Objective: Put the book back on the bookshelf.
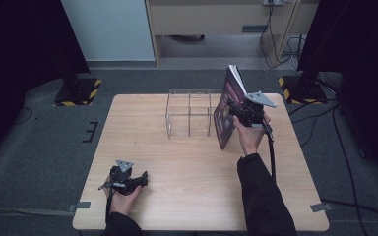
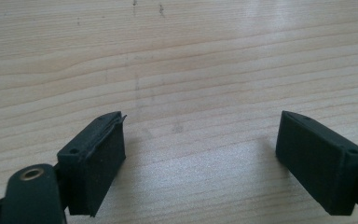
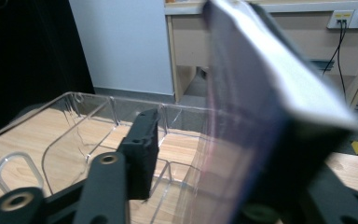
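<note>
Nearest edge of the wooden table [image 1: 192, 196]: left gripper [image 1: 139, 180] lies low on the tabletop in the person's left hand [image 1: 123, 199], near the front-left corner, jaws pointing right across the board. In the left gripper view its two black pads [image 2: 93, 163] stand wide apart, bare wood grain between them, nothing held, nothing touched. Farther in, on the right side, a dark sleeve [image 1: 263, 196] leads up to the right hand [image 1: 250, 135], which carries the right gripper [image 1: 236, 110] with its grey three-cornered plate [image 1: 261, 98] on top. That gripper is at a book [image 1: 225, 115] with a dark purple cover, standing upright and tilted, its lower edge close to the table, just beside the right end of the clear plastic organiser [image 1: 189, 113]. In the right gripper view the jaws are partly spread: the left pad [image 3: 142, 149] stands clear of the cover with a visible gap, so no clamp on the book [image 3: 261, 121]; the far jaw is hidden behind the book, contact there cannot be told. The book leans against or very near the organiser's clear wall [image 3: 93, 121]; which one is unclear. The organiser sits mid-table toward the far edge, compartments divided by clear walls. Beyond the table: grey carpet, light wall panel, wooden desk.
</note>
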`<state>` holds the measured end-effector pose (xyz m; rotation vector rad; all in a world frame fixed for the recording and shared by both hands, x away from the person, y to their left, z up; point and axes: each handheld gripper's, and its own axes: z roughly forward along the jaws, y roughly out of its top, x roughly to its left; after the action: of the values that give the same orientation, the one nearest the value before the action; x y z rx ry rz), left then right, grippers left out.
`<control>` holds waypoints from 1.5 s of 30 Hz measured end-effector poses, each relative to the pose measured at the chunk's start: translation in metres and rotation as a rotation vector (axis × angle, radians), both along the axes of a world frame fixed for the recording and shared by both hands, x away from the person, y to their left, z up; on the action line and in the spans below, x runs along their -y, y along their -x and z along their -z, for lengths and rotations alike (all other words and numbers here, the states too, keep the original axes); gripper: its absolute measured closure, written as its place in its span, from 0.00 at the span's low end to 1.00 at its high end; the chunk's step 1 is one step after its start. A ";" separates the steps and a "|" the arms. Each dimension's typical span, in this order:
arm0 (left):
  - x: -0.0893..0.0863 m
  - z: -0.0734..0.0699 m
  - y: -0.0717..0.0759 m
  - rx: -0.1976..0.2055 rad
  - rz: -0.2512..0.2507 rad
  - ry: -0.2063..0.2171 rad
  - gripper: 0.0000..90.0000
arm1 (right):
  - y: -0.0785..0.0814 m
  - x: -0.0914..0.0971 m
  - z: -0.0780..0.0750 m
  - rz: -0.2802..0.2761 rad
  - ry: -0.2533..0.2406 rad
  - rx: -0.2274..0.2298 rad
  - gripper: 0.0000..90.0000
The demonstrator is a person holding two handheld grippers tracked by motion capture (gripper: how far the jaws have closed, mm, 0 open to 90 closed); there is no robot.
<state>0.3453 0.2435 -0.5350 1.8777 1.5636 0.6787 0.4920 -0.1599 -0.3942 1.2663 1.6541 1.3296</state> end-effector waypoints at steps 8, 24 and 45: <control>0.000 0.000 0.000 0.000 0.000 0.000 0.16 | 0.002 0.003 0.000 -0.021 0.012 -0.011 0.45; 0.000 0.000 0.000 0.000 0.000 0.000 0.16 | 0.022 0.016 0.009 -0.049 -0.034 -0.012 0.26; 0.000 0.000 0.000 -0.001 0.005 0.003 0.15 | 0.105 0.093 0.104 -0.088 0.088 -0.277 0.16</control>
<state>0.3456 0.2436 -0.5352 1.8800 1.5591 0.6726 0.3868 -0.2526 -0.4980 1.3876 1.9561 1.1576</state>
